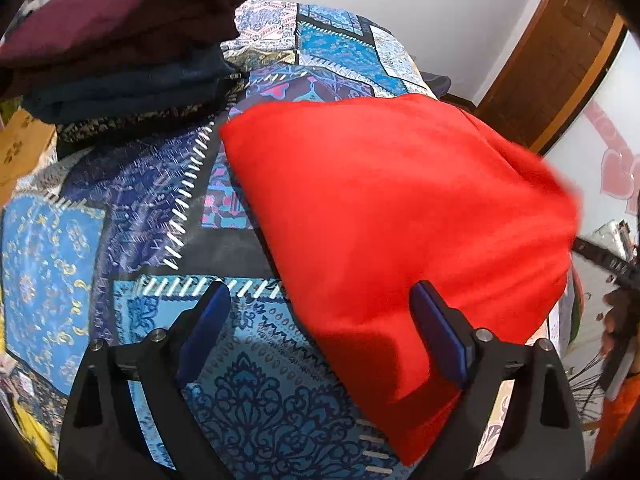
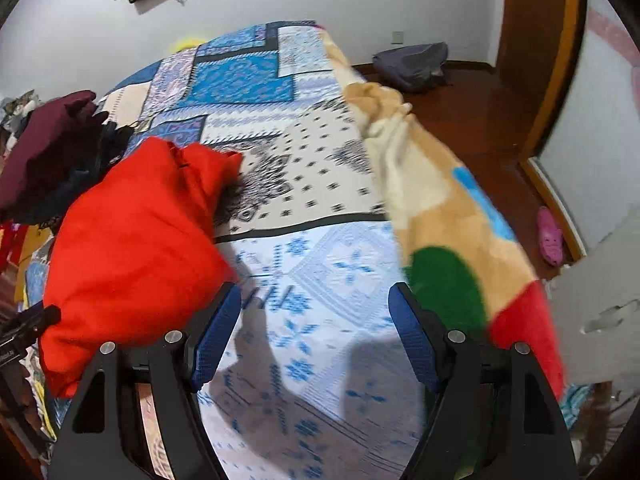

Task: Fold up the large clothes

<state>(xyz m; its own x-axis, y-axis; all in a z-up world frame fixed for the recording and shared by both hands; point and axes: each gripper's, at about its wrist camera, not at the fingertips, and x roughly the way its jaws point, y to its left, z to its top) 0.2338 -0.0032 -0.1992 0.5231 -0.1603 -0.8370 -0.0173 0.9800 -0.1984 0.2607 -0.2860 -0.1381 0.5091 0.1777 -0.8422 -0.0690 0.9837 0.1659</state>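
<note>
Both grippers open and empty: left gripper point(image 1: 320, 332) spread wide above the patterned bedspread point(image 1: 120, 216), its right finger in front of the red garment point(image 1: 392, 216); right gripper point(image 2: 316, 336) likewise spread, nothing between its blue pads, hovering over a pale stretch of the same bedspread with the red garment just off its left finger. Red garment already folded into a thick, roughly rectangular bundle, lying on the bed near its right side; far corner looser and puckered in the right wrist view. Probably between steps: either one more fold or a transfer to the stack of folded clothes point(image 1: 120, 40) at the far left, maroon on top, dark blue beneath. Main risk from here: a grab at a single layer of the bundle, undoing the folds on lifting; a pinch through the full thickness would be safer. Second risk: a snag of the bedspread beneath, since the cloth lies flat against it. Third: the fleece blanket point(image 2: 460, 208) draped over the bed's right edge, close enough for the right gripper to catch or drag. Open room mostly in the middle of the bed, between bundle and stack; right edge drops to wooden floor point(image 2: 480, 120), so little margin for sliding the bundle that way.
</note>
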